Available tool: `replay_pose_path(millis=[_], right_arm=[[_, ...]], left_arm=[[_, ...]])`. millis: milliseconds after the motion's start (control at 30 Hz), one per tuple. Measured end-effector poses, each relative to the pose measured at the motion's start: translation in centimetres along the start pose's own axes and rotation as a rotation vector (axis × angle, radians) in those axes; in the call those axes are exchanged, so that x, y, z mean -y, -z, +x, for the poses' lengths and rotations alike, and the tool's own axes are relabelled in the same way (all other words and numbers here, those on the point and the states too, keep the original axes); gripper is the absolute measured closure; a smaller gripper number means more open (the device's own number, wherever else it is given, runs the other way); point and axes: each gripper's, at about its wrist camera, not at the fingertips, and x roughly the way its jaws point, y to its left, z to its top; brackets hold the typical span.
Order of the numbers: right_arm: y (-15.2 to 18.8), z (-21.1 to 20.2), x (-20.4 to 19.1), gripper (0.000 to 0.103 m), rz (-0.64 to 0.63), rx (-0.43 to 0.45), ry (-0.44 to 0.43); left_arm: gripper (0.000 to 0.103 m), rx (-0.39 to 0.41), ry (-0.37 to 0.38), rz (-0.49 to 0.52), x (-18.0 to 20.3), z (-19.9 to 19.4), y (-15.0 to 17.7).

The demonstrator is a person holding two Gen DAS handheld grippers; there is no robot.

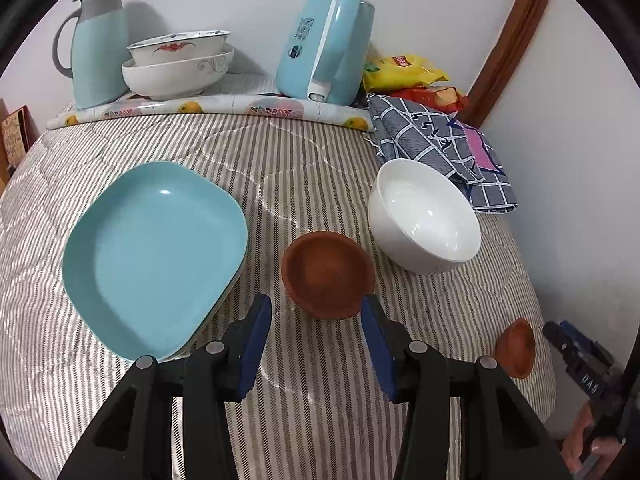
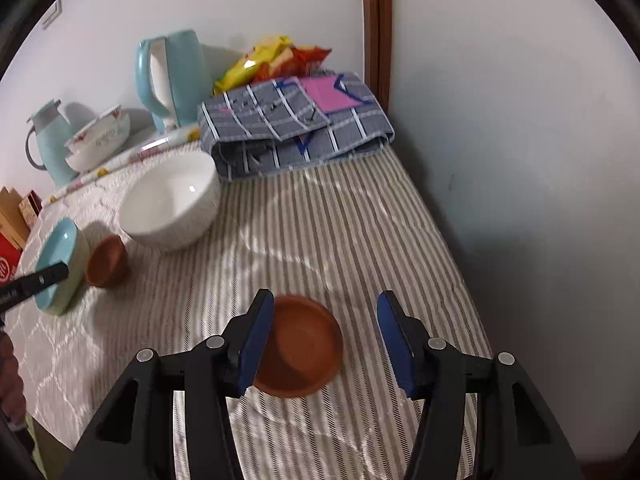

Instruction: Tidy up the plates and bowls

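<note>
The left gripper [image 1: 316, 344] is wide open and holds nothing. A small brown bowl [image 1: 326, 274] sits just past its tips, in the middle of the frame, between the blue plates [image 1: 154, 256] and the white bowl [image 1: 424, 216]. The right gripper [image 2: 326, 342] is wide open too, with a brown dish [image 2: 300, 346] low in its frame by its left finger. It looks like the pick-up step: each one must close on a rim.

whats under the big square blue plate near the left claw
Under the square light-blue plate, the edges of at least one more plate, a pale green one, show along its lower right side. How many are stacked cannot be told; the top plate covers them. All rest on the striped quilted cloth.
</note>
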Motion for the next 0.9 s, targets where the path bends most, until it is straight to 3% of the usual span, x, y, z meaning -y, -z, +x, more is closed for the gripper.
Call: replay_pose_path(millis=[533,600,667,900], right_arm=[[2.5,3.9,1.0,0.058,0.028,-0.100,-0.049],[2.6,4.2,1.1,0.060,0.040,-0.105,-0.070],[2.6,4.5,1.2,0.069,0.041,-0.117,-0.076],[2.2,5.1,0.8,0.072,0.024,-0.119,-0.074]], left_arm=[[0.059,-0.026,-0.049,-0.009,0.1,3.5,-0.3],[0.062,-0.030,-0.049,-0.017,-0.1,3.9,-0.5],[0.065,-0.033,-0.054,-0.026,-0.2,4.3,-0.7],[0.076,-0.060,-0.052,-0.037,-0.5,5.9,-0.9]])
